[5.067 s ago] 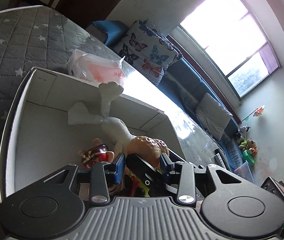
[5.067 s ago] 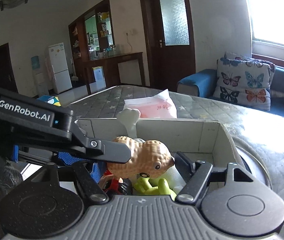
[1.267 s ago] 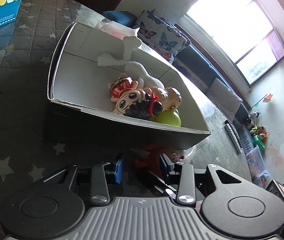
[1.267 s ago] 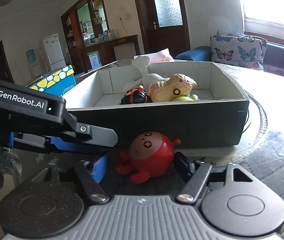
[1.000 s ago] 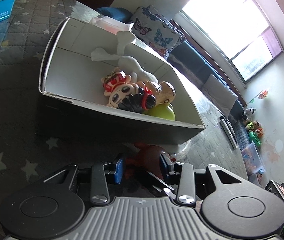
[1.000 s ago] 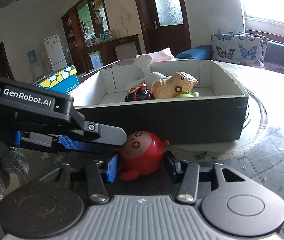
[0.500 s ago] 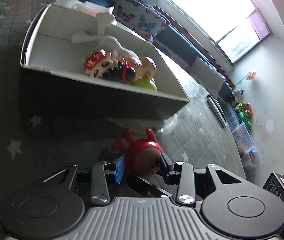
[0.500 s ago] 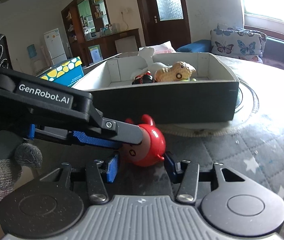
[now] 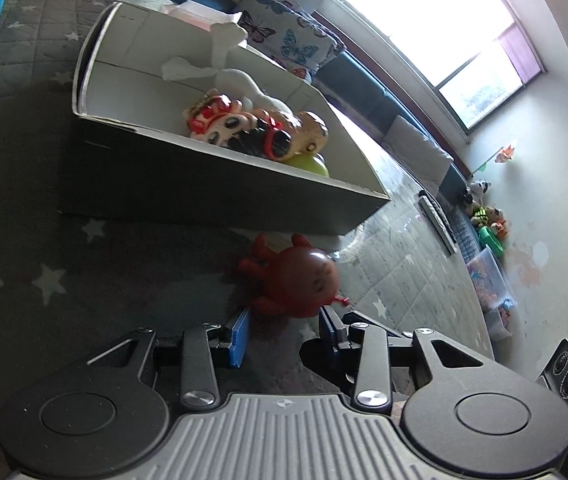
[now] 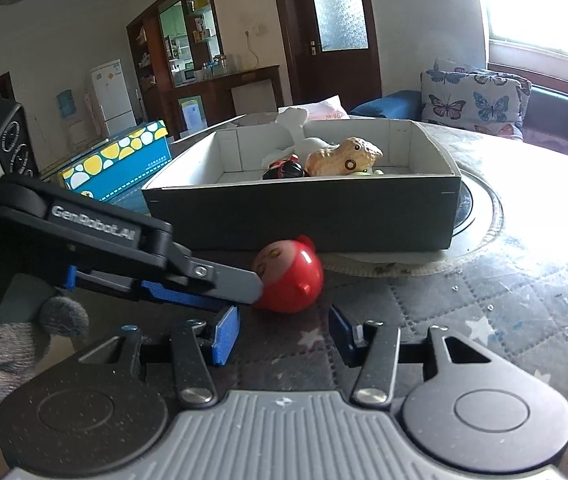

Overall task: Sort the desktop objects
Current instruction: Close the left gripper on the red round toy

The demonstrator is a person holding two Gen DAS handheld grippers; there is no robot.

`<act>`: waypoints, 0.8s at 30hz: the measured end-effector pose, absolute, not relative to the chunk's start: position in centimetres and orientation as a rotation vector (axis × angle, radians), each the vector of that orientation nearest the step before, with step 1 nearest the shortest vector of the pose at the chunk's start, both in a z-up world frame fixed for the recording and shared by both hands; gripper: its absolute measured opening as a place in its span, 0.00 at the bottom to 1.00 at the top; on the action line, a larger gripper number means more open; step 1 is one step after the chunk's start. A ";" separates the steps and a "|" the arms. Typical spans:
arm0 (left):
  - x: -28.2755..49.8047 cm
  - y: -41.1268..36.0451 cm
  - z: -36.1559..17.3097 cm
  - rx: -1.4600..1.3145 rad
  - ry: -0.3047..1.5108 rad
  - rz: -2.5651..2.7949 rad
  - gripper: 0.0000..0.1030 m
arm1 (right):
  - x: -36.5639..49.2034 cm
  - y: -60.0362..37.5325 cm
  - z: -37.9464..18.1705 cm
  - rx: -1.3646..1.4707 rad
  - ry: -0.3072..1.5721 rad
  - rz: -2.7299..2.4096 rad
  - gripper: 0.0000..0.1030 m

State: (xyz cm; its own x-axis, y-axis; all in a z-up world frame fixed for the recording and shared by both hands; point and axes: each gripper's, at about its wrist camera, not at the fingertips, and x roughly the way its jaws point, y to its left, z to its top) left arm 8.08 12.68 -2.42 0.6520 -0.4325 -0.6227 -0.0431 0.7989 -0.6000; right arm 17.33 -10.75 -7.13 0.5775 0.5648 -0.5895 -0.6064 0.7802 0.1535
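A red round octopus toy lies on the grey quilted table just in front of the dark cardboard box; it also shows in the right wrist view. My left gripper is open, its pads either side of the toy's near end, apart from it. In the right wrist view the left gripper's finger reaches the toy's side. My right gripper is open and empty, just short of the toy. The box holds a peanut toy, a white bone and other toys.
A blue and yellow spotted carton stands left of the box. A round glass turntable lies under the box's right end. A pink bag lies behind the box. A sofa with a butterfly cushion is beyond the table.
The red toy was gripped and dragged back from the box, then rolled over. Both grippers have now opened and drawn back a little, leaving the toy on the table.
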 end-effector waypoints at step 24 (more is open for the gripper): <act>10.5 15.0 -3.6 -0.797 0.822 -0.226 0.39 | 21.3 -7.8 -7.5 -0.125 0.649 0.769 0.75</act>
State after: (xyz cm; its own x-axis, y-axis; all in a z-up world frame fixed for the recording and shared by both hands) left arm 10.53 15.00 -3.65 0.6762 -0.4701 -0.5672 -0.1138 0.6940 -0.7109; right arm 21.25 -7.78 -7.55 0.5359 0.6066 -0.5872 -0.6811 0.7216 0.1238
